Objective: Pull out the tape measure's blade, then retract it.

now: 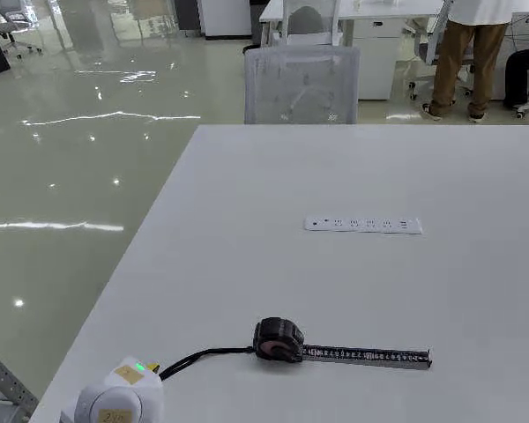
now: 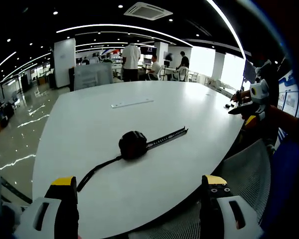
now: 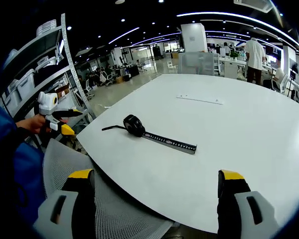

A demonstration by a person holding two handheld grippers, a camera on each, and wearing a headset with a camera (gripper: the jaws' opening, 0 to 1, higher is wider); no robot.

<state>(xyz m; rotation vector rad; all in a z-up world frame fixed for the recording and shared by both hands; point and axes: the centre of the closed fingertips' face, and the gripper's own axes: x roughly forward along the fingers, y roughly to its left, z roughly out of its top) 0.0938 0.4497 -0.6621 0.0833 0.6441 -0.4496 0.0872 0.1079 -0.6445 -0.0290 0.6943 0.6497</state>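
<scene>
Nearest, the white yellow-tipped left gripper (image 2: 139, 180) and right gripper (image 3: 157, 175) gape empty; the black hard-cased tape measure (image 1: 279, 339) looks rigid to pinch, its thin dark blade (image 1: 370, 356) at three o'clock springy.

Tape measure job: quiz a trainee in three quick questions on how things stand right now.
1. True or false: the blade lies partly pulled out of the tape measure on the table.
2. The left gripper is: A) shut on the case; B) open, apart from the tape measure; C) shut on the strap.
3. Fill in: farther across the table from the tape measure lies a flat white ____.

Key: 1 true; 2 B; 3 power strip.
</scene>
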